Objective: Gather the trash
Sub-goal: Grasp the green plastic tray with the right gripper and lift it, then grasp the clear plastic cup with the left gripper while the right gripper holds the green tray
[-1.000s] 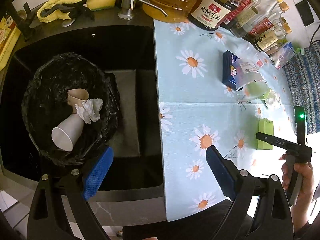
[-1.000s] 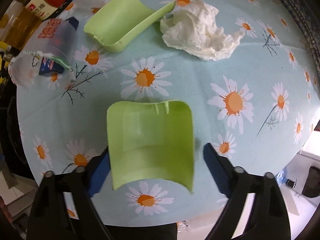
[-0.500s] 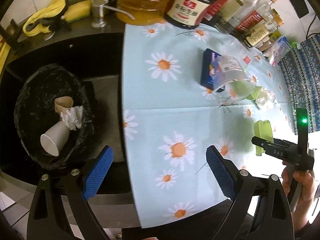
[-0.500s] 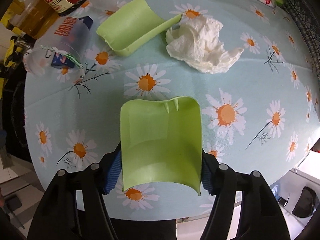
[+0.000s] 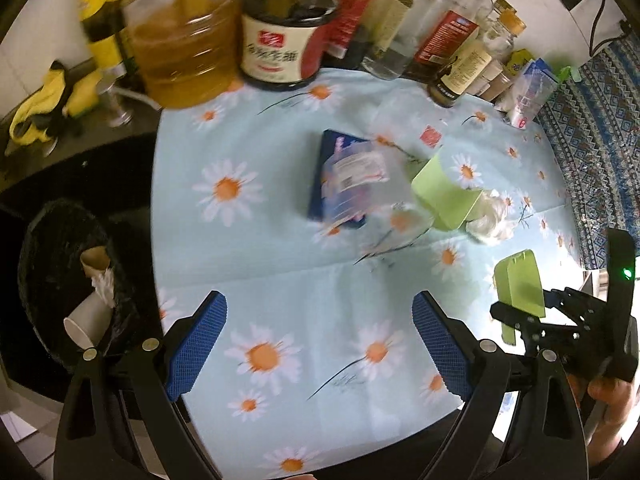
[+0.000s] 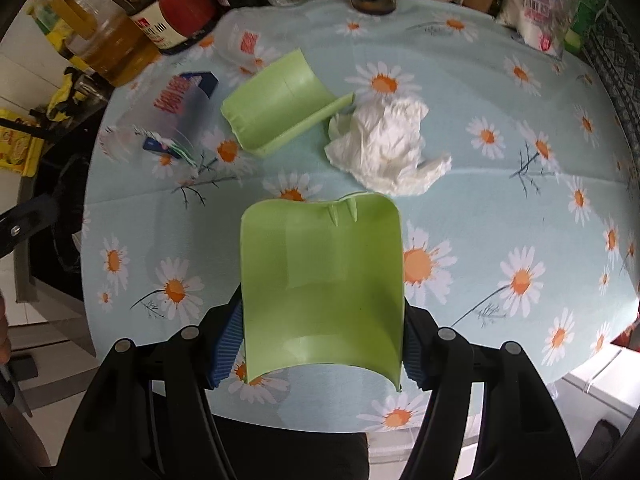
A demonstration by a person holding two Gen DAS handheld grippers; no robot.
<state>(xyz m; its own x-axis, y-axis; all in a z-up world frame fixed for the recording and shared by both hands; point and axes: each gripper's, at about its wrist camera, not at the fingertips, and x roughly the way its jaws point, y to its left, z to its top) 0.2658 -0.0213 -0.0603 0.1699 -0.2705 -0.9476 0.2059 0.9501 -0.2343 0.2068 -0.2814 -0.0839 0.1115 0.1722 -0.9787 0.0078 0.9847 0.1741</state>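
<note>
A daisy-print cloth (image 6: 500, 208) covers the bench. The right tool (image 6: 322, 344) pinches a curved green piece (image 6: 320, 280) between its blue pads, lifted off the cloth. Beyond lie a tissue (image 6: 384, 148) and a 2nd green piece (image 6: 280, 120). The left tool (image 5: 320, 344) is spread, holding nothing. A black bin (image 5: 52, 240) with cups sits left; bottles (image 5: 280, 40) stand at the back.

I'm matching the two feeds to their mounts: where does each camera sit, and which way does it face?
Left wrist: on the left claw, open, facing down at the daisy-print tablecloth; the person's hand shows.
Right wrist: on the right claw, facing down, shut on a curved green plastic shard.
Shared: that shard, the crumpled white tissue.
</note>
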